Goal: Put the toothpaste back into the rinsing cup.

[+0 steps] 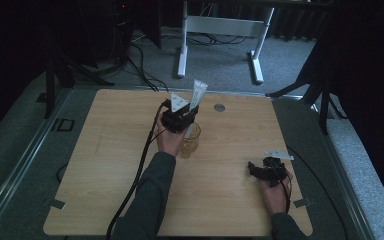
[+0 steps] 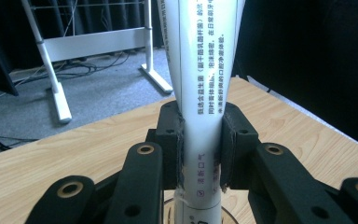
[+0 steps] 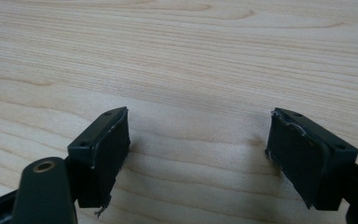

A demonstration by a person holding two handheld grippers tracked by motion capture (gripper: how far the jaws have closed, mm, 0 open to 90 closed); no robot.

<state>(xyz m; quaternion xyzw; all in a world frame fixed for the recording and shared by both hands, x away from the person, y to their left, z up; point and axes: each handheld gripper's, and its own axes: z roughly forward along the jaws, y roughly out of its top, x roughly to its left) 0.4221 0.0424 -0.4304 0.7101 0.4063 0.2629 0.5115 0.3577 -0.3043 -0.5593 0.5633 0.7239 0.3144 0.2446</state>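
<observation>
A white tube (image 2: 204, 84) with printed text stands upright between the pads of my left gripper (image 2: 201, 149), which is shut on it. In the high view the tube (image 1: 198, 93) sticks up from that gripper (image 1: 182, 117), held over a clear yellowish glass (image 1: 191, 141) at the table's middle. The tube's lower end goes down toward the glass rim (image 2: 168, 208); whether it touches is hidden. My right gripper (image 1: 255, 169) rests low on the table at the front right. Its jaws stand wide apart in the right gripper view, my right gripper (image 3: 198, 154) open over bare wood.
The wooden table (image 1: 130, 165) has a small round metal insert (image 1: 219, 107) near its far edge. Beyond the table stand a white frame (image 1: 220, 30), loose cables and dark stands on grey carpet.
</observation>
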